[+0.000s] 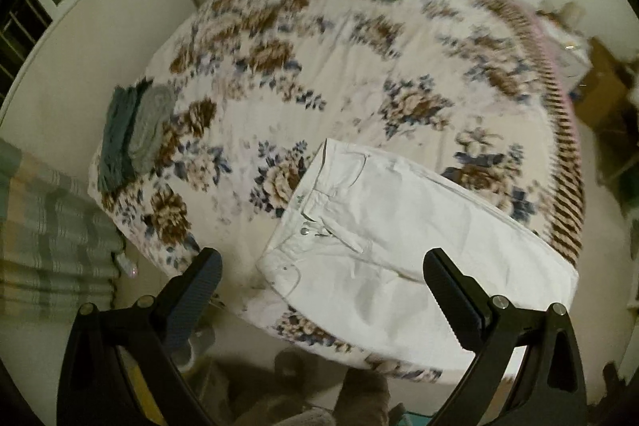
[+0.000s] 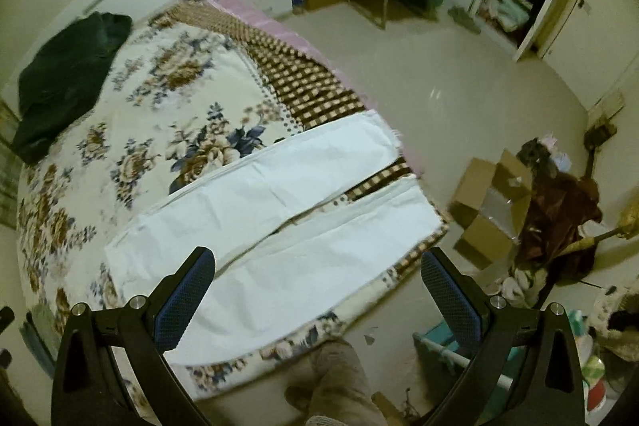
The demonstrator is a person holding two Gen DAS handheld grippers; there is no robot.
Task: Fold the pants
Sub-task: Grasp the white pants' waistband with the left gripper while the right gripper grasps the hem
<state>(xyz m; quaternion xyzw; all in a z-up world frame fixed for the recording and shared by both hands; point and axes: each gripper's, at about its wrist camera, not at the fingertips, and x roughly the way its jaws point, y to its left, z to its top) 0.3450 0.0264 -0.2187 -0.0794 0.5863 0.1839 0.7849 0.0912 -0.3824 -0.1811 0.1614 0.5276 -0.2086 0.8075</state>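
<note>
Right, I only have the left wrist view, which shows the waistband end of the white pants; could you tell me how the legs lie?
Observer: The pants lie flat, with both legs spread side by side and a narrow gap between them that widens toward the cuffs.
Operator: Thank you. Do the cuffs hang off the bed?
Observer: They reach the checked border at the edge of the bed; I cannot tell whether they overhang it.
Operator: And is the right gripper holding anything?
Observer: No, the right gripper is open and empty above the nearer leg.
</note>
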